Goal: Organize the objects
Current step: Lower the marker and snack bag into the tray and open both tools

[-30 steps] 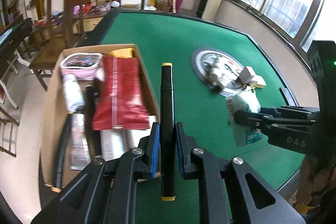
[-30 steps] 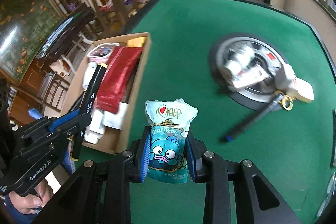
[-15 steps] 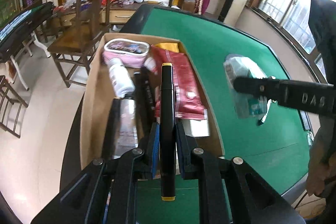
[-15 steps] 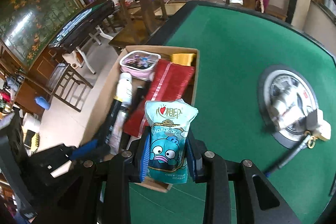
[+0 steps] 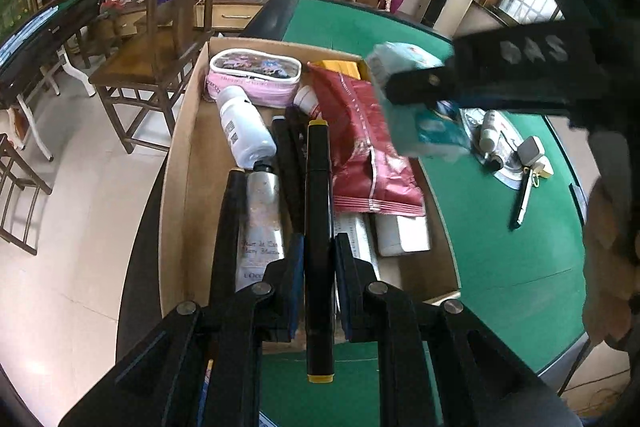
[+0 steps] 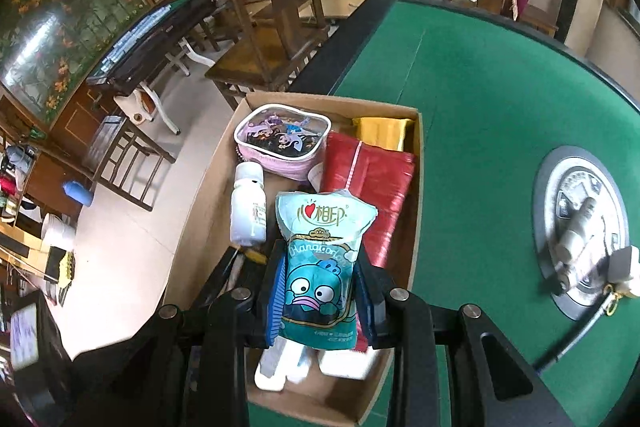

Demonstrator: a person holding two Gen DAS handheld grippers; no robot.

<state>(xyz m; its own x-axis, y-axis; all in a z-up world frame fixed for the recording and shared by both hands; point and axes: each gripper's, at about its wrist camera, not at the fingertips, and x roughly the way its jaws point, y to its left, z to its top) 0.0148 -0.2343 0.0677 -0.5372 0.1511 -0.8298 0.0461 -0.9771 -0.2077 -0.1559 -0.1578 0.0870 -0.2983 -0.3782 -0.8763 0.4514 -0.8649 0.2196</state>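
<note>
Left gripper (image 5: pixel 318 269) clamps a black marker (image 5: pixel 319 211); right gripper (image 6: pixel 320 291) clamps a tissue pack (image 6: pixel 322 267), partly hiding the cardboard box (image 6: pixel 416 187) holding a red pouch (image 6: pixel 372 187).

Both units are being shown as matte black linkage frames. On the left hand-held gripper (image 5: pixel 318 283), round silver screws and blue pads (image 5: pixel 297 259) are being displayed. The right hand-held gripper (image 6: pixel 320 291) is being seen with matching screws, blue ribbed pads (image 6: pixel 276 297) and pale "DAS" lettering.

Left gripper (image 5: pixel 318 267) and right gripper (image 6: pixel 320 291) angle downward, jaws clamped
</note>
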